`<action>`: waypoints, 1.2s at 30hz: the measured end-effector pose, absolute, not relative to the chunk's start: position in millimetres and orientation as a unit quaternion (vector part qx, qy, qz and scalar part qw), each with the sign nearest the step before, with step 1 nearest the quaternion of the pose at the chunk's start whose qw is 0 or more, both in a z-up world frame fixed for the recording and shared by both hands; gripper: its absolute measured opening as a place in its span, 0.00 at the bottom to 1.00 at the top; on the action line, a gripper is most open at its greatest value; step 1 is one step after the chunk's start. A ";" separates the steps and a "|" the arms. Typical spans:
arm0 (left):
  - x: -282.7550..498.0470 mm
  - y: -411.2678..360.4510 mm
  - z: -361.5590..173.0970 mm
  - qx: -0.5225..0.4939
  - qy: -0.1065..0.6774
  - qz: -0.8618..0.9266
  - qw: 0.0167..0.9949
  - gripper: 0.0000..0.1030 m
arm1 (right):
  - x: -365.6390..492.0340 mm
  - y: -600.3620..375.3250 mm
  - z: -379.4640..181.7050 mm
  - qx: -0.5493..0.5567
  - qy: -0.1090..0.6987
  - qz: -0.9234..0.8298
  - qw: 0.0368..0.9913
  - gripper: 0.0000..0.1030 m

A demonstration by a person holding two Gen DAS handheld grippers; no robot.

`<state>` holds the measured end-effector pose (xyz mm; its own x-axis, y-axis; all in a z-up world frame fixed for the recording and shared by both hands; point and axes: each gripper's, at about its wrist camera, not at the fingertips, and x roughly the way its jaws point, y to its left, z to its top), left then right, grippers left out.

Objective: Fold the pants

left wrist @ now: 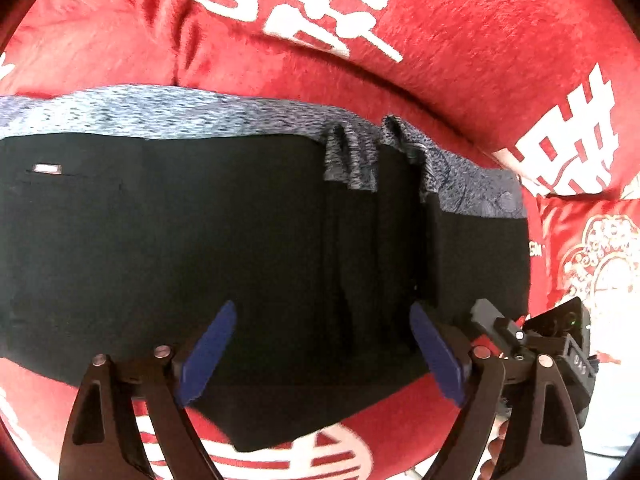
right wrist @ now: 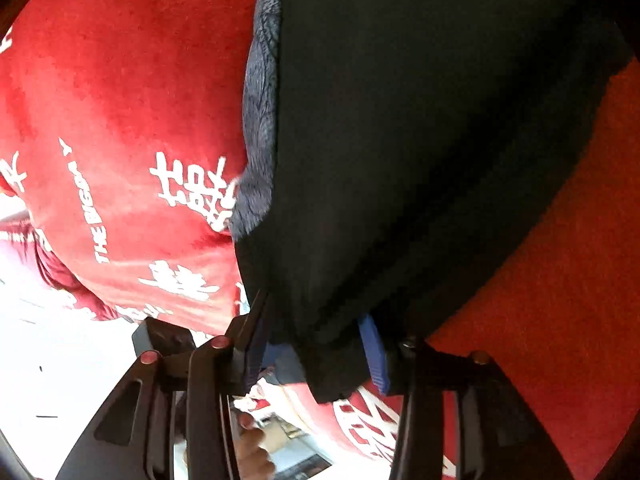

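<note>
Black pants (left wrist: 240, 232) with a grey-blue mottled waistband (left wrist: 132, 114) lie folded across a red blanket (left wrist: 460, 40) with white characters. My left gripper (left wrist: 320, 340) is open, its blue pads (left wrist: 208, 352) spread over the near edge of the pants without holding them. My right gripper (right wrist: 316, 344) is closed on the corner of the black pants (right wrist: 420, 140), with the cloth bunched between its blue pads (right wrist: 374, 352). The right gripper also shows in the left wrist view (left wrist: 532, 340) at the pants' right end.
A red cushion with white ornament (left wrist: 592, 248) lies at the right. Red blanket folds rise behind the pants. A white floor (right wrist: 52, 360) shows beyond the bed edge at lower left in the right wrist view.
</note>
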<state>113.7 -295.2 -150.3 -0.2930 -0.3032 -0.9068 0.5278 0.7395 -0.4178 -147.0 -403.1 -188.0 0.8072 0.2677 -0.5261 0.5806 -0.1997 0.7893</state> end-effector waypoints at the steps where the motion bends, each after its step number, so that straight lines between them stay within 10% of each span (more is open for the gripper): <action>1: 112.1 -301.9 -154.7 0.073 0.724 -0.354 0.588 0.87 | -143.3 -404.1 -190.2 0.760 0.279 -0.137 0.571 0.45; 3: 108.6 -307.8 -158.9 0.080 0.719 -0.349 0.595 0.87 | -137.3 -406.0 -191.4 0.746 0.301 -0.149 0.576 0.16; 16: 99.9 -263.1 -144.2 0.132 0.696 -0.286 0.645 0.87 | -116.7 -385.8 -189.8 0.693 0.368 -0.134 0.605 0.14; 19: 97.6 -266.3 -133.3 0.156 0.669 -0.286 0.668 0.87 | -111.8 -389.2 -178.5 0.678 0.393 -0.115 0.610 0.29; 21: 95.6 -272.4 -124.8 0.165 0.658 -0.290 0.675 0.87 | -106.0 -388.5 -157.5 0.650 0.420 -0.089 0.627 0.56; 27: 90.6 -307.0 -90.2 0.186 0.617 -0.323 0.694 0.87 | -124.4 -423.6 -77.7 0.548 0.409 -0.081 0.726 0.60; 32: 78.7 -350.8 -89.7 0.191 0.610 -0.359 0.680 0.87 | -127.2 -490.2 -86.8 0.504 0.441 -0.191 0.718 0.24; 36: 59.3 -374.7 -112.4 0.212 0.606 -0.366 0.673 0.87 | -112.0 -509.1 -107.8 0.484 0.465 -0.204 0.713 0.21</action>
